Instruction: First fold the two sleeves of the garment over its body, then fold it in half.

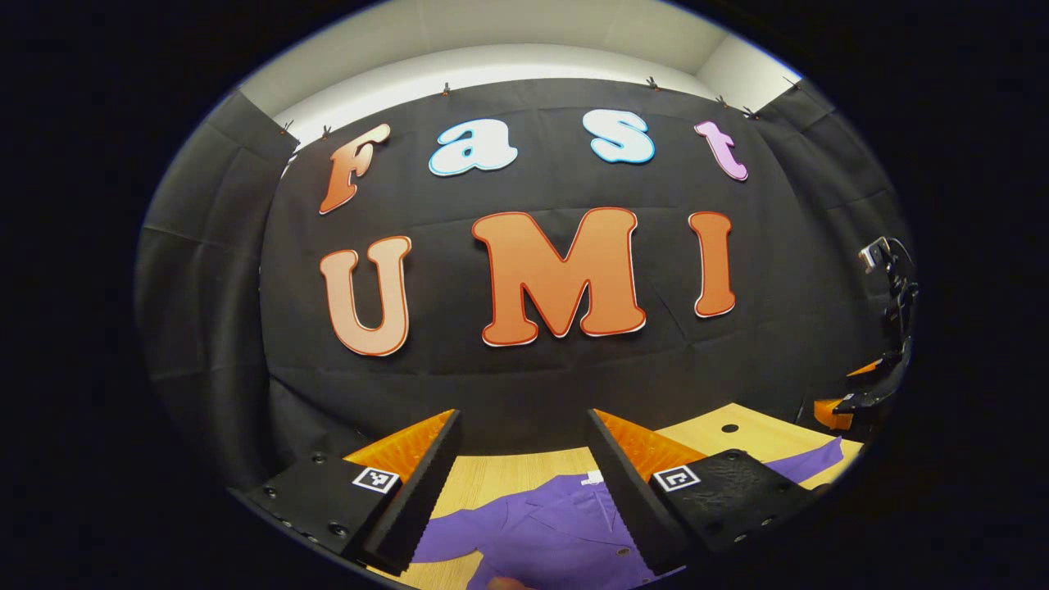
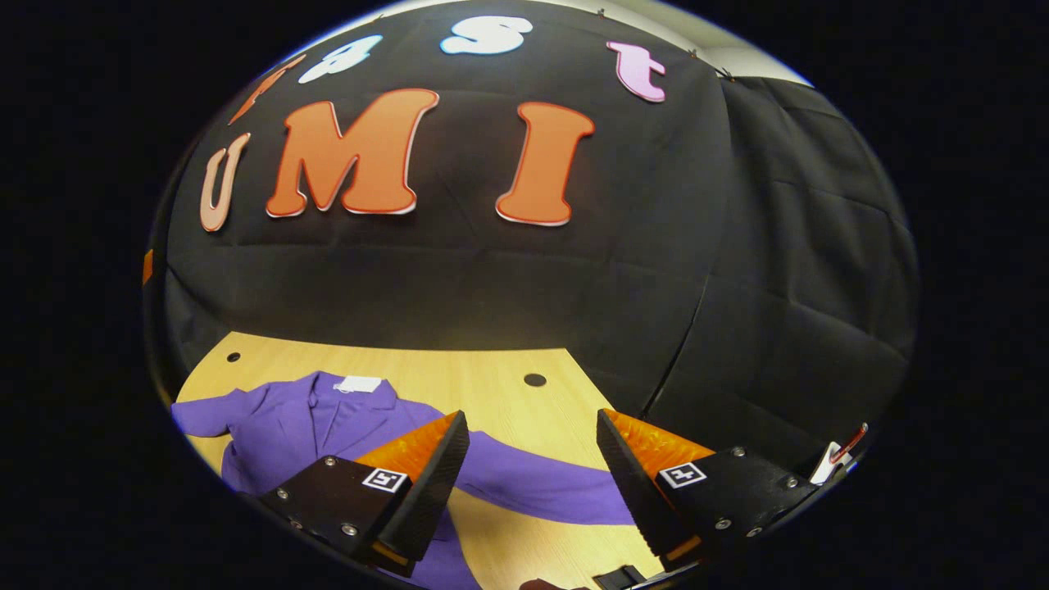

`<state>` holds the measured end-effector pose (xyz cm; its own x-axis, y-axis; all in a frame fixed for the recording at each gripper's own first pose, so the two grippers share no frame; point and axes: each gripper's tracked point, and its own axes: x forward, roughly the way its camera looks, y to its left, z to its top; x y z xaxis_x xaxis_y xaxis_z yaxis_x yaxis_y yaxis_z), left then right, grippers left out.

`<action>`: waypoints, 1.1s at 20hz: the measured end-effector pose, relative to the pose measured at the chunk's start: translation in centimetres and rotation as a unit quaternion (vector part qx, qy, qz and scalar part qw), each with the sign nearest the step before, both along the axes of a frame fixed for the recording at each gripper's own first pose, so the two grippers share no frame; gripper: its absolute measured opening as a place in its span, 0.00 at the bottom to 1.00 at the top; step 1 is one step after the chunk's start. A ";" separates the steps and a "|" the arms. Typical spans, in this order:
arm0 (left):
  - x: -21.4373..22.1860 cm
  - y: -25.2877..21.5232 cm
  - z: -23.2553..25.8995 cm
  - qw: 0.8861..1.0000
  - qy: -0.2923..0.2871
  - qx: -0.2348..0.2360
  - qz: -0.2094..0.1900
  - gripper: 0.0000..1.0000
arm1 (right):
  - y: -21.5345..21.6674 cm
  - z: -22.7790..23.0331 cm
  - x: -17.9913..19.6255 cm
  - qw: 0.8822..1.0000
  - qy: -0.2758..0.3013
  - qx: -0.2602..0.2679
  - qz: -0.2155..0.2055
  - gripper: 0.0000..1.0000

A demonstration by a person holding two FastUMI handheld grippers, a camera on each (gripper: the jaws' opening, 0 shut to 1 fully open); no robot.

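Purple cloth lies nearest in both views: the garment point(image 2: 328, 426), a collared shirt, is spread flat on the wooden table point(image 2: 492, 385). In the right gripper view the right gripper point(image 2: 531, 483) hangs above it with its fingers point(image 2: 426, 483) wide apart, holding nothing and touching nothing. One long sleeve point(image 2: 541, 487) stretches across the table through the gap between those fingers, unfolded and lying away from the body of the shirt. The other sleeve point(image 2: 201, 414) reaches toward the left edge of that view, also laid out flat. A white label point(image 2: 358, 383) shows at the collar, on the side of the garment toward the wall.

In the left gripper view the left gripper point(image 1: 524, 492) likewise stands with its fingers point(image 1: 623, 492) spread wide and empty, raised over the garment's collar and button front point(image 1: 557, 524); whether the fingertips graze the cloth cannot be told. Further off at the right edge of that view, the other gripper point(image 1: 869, 385) shows above the table, near the end of a sleeve point(image 1: 819, 459).

Beyond the shirt the bare table has small dark round holes point(image 2: 534, 379). Behind it rises the black cloth wall point(image 2: 656, 270) of the booth.
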<state>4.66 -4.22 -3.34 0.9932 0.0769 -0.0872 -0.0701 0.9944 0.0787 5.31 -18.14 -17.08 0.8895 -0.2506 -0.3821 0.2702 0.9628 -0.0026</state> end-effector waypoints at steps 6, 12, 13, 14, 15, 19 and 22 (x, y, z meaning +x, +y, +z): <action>0.2 0.0 -1.2 1.000 0.020 -0.001 0.015 0.96 | -5.9 -6.0 -0.3 0.991 0.070 0.087 -0.071 0.96; -0.2 -0.2 -2.4 0.998 0.045 0.001 0.032 0.97 | -11.4 -11.3 -1.2 0.979 0.151 0.091 -0.104 0.96; -0.3 -0.3 -2.5 0.998 0.051 0.003 0.035 0.97 | -11.9 -12.1 -1.3 0.976 0.164 0.102 -0.103 0.96; -0.4 -0.4 -2.7 0.998 0.055 0.006 0.037 0.97 | -12.3 -13.1 -1.5 0.971 0.181 0.115 -0.107 0.96; -0.5 -0.6 -3.0 0.998 0.057 0.009 0.039 0.97 | -12.4 -14.0 -1.7 0.966 0.191 0.137 -0.107 0.96; -0.6 -1.5 -4.0 0.996 0.075 0.031 0.040 0.97 | -13.5 -17.6 -1.9 0.946 0.229 0.203 -0.111 0.96; -0.6 -2.6 -4.2 0.995 0.083 0.033 0.035 0.98 | -14.6 -19.6 -2.2 0.933 0.265 0.214 -0.119 0.96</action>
